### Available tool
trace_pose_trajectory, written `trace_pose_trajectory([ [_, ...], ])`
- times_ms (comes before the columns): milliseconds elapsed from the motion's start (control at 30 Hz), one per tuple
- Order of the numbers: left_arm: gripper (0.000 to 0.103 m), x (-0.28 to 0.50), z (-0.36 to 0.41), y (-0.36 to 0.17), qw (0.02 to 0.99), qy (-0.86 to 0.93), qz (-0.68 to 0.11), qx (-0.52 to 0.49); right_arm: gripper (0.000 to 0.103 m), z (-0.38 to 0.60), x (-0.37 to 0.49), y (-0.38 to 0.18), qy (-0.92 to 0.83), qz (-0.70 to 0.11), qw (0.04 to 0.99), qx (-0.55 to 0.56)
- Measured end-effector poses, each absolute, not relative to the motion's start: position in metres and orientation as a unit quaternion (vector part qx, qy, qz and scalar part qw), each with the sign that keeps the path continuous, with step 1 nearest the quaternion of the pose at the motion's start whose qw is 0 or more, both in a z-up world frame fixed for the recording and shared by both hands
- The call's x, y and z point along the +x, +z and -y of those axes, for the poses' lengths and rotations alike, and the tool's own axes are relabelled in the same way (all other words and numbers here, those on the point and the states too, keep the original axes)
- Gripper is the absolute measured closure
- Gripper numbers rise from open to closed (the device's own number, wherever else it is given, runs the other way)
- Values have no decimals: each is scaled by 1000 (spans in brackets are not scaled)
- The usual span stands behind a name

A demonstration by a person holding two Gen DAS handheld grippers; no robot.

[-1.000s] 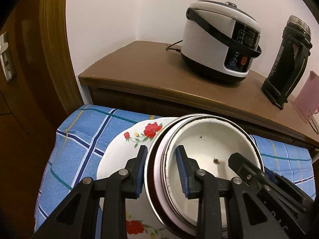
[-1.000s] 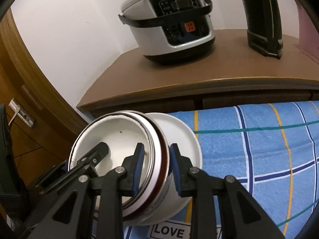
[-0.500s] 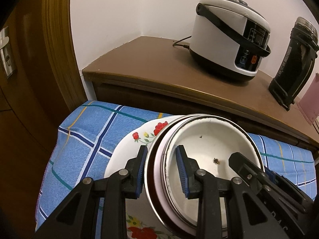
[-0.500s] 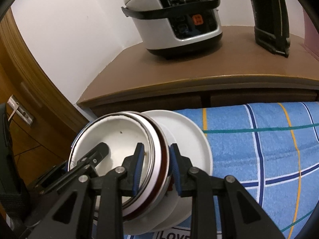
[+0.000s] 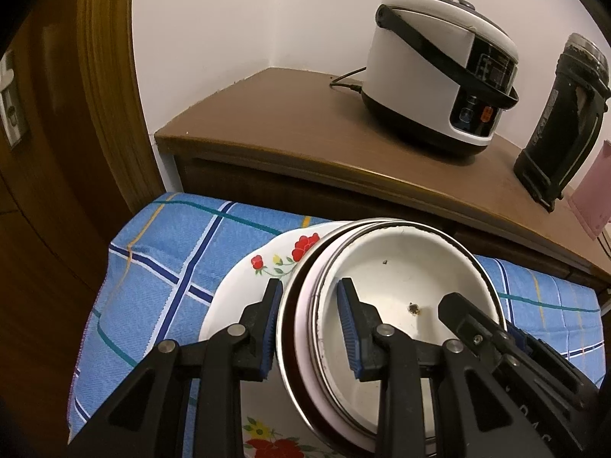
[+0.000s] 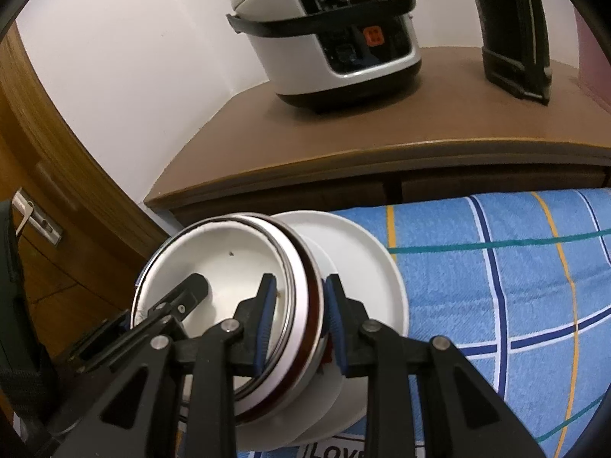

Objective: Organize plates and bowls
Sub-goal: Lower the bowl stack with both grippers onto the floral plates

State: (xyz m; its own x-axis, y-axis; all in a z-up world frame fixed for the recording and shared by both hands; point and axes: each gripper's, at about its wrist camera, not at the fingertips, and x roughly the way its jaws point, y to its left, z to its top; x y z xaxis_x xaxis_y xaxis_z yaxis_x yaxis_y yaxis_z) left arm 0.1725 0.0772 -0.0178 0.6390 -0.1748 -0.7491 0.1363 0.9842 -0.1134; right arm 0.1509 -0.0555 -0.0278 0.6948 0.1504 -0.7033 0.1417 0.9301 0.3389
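Nested bowls (image 5: 401,305) held over the floral plate (image 5: 244,290) on the blue cloth (image 5: 168,252). Left gripper (image 5: 311,328) and right gripper (image 6: 299,311) each pinch the stacked rims from opposite sides. Lower both together, level, centred on the plate; release only once seated.

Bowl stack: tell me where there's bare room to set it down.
Free: blue cloth right of the white plates; cabinet top left of the rice cooker. Crowded: the floral plate directly under the bowl stack, held by both the left gripper and the right gripper.
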Motion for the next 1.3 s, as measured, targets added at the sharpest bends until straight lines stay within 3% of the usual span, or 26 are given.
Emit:
trace_pose_trajectory([
  [1300,70,173,-81,-17,901,-90,-423,-32,74,53,155,-24,17,-407,897,173],
])
